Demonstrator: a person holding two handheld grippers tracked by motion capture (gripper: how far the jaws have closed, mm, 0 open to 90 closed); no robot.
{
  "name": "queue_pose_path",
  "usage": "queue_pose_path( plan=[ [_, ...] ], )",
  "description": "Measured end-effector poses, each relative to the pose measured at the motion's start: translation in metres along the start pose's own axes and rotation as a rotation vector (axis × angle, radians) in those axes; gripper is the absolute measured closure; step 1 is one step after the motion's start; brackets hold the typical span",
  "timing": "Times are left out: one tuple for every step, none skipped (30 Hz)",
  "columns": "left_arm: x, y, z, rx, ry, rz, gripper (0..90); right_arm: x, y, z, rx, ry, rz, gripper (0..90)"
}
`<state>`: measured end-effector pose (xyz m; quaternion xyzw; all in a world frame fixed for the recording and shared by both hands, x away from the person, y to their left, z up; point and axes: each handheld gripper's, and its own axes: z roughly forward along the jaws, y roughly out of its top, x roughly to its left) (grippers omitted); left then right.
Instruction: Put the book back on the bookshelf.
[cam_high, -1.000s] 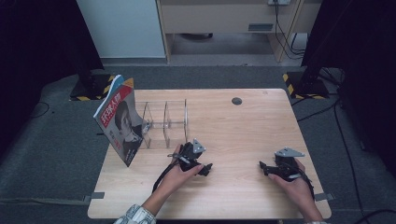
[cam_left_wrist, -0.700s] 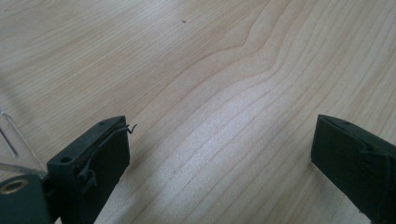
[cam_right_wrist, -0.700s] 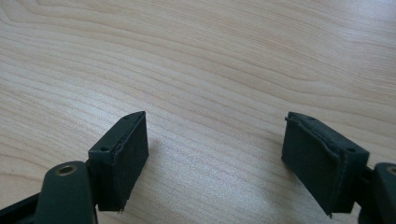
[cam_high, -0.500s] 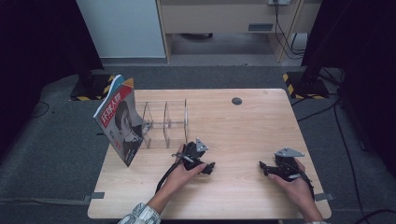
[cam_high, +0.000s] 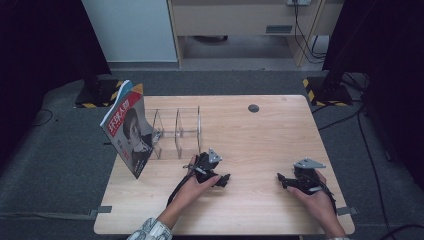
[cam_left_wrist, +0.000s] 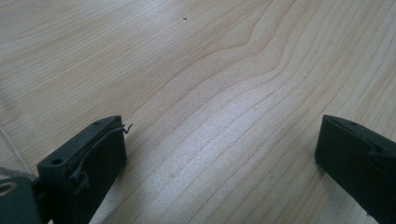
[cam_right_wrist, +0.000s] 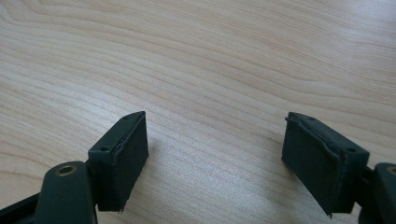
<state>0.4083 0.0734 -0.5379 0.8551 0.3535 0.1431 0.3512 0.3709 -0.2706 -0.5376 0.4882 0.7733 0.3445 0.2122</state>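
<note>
Pale grained wooden table (cam_high: 260, 135), rectangular.

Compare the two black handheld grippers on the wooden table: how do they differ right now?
The left gripper sits near the table's middle, close to the clear wire rack; the right gripper sits toward the table's right edge, far from the rack. The left gripper points rightward in the high view, the right gripper leftward, so they face each other. Both have their jaws open over bare wood with nothing between them.
</note>
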Motion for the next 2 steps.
queue_pose_path(
  plan=[
    [0.0000,0.0000,0.0000,0.000,0.000,0.000,1.1,0.0000,0.0000,0.0000,0.000,0.000,0.000,22.7],
    [0.0000,0.0000,0.0000,0.000,0.000,-0.001,1.1,-0.0001,0.0000,0.0000,0.000,0.000,-0.001,22.7]
  ],
)
